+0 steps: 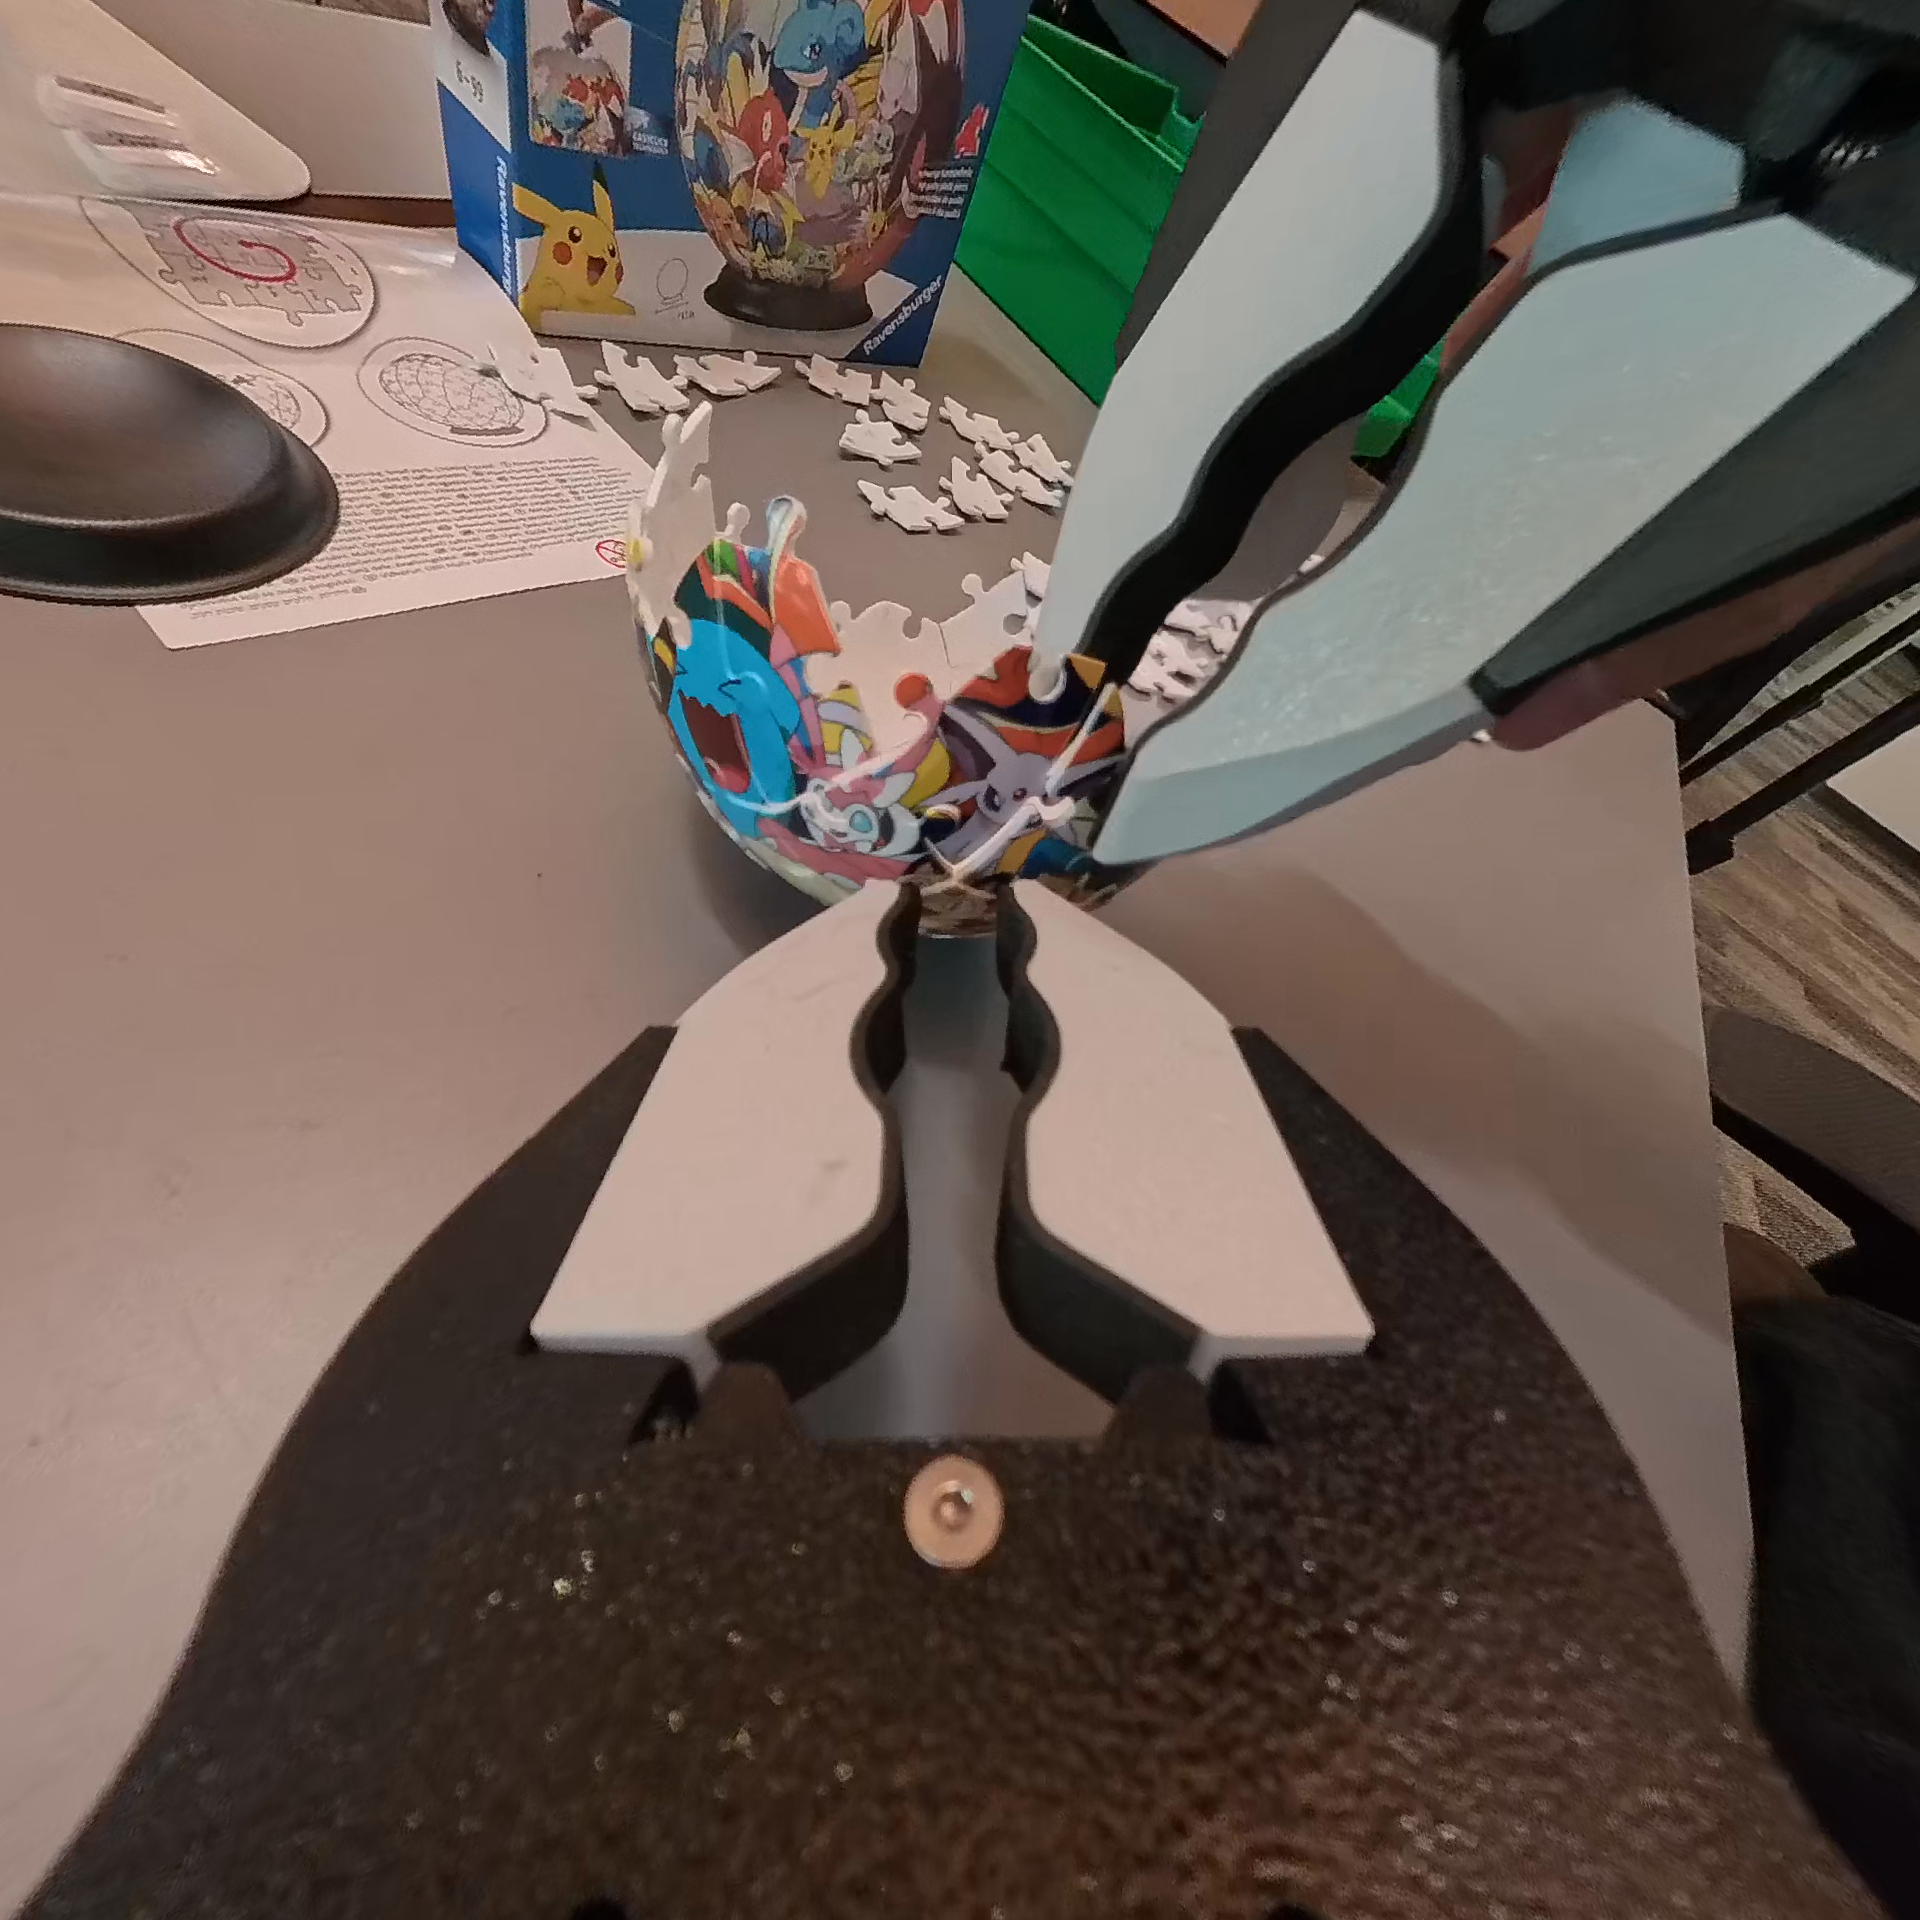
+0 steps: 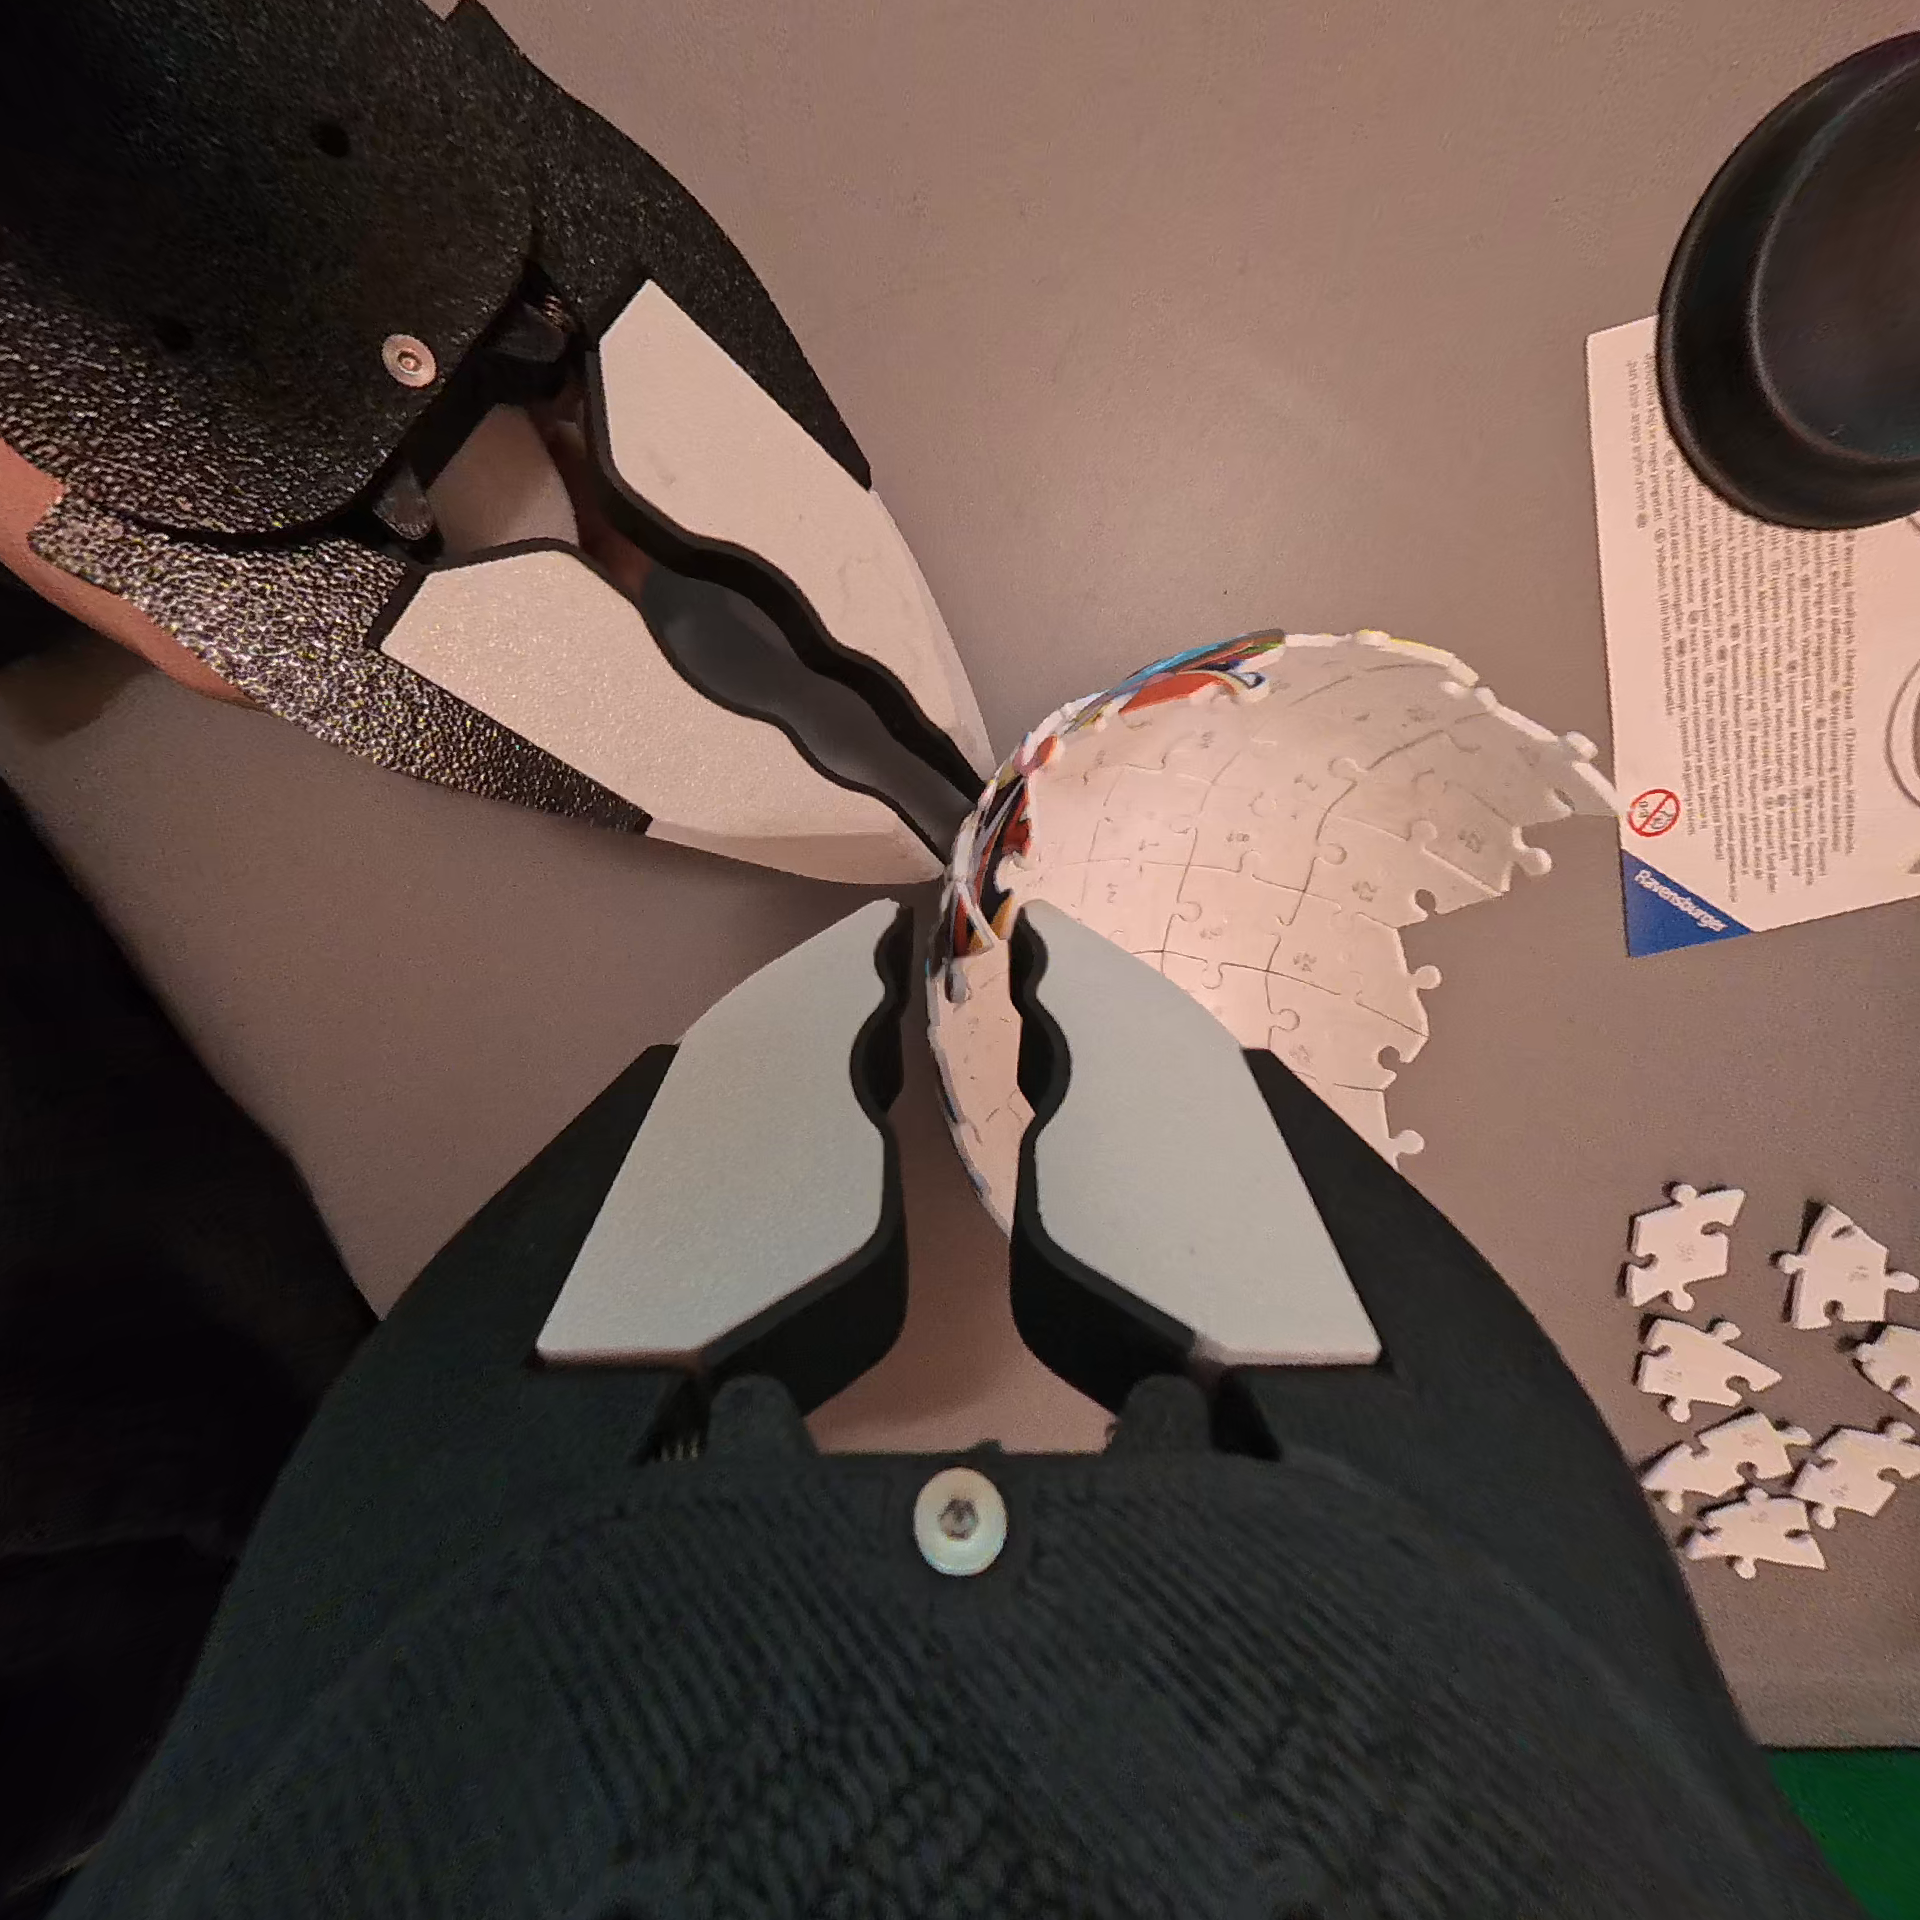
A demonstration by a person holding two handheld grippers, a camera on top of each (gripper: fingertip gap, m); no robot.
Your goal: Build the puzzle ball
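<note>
The half-built puzzle ball [image 1: 810, 748] is a coloured open shell on the grey table, and its white inside shows in the right wrist view [image 2: 1247, 852]. My left gripper [image 1: 956, 904] is almost closed, its tips pinching the ball's lower outer wall; it enters the right wrist view [image 2: 961, 821] from the upper left. My right gripper [image 2: 961, 920] straddles the shell's rim with one finger inside and one outside, shut on it. In the left wrist view it [image 1: 1086, 748] comes down from the upper right. Loose white pieces [image 1: 935, 447] lie behind the ball.
The puzzle box [image 1: 727, 177] stands at the back, with green bins [image 1: 1070, 208] to its right. A black stand [image 2: 1808, 291] sits on the instruction sheet [image 2: 1745, 675]. More loose pieces [image 2: 1756, 1382] lie beside the ball. The table edge [image 1: 1704, 935] is close on the right.
</note>
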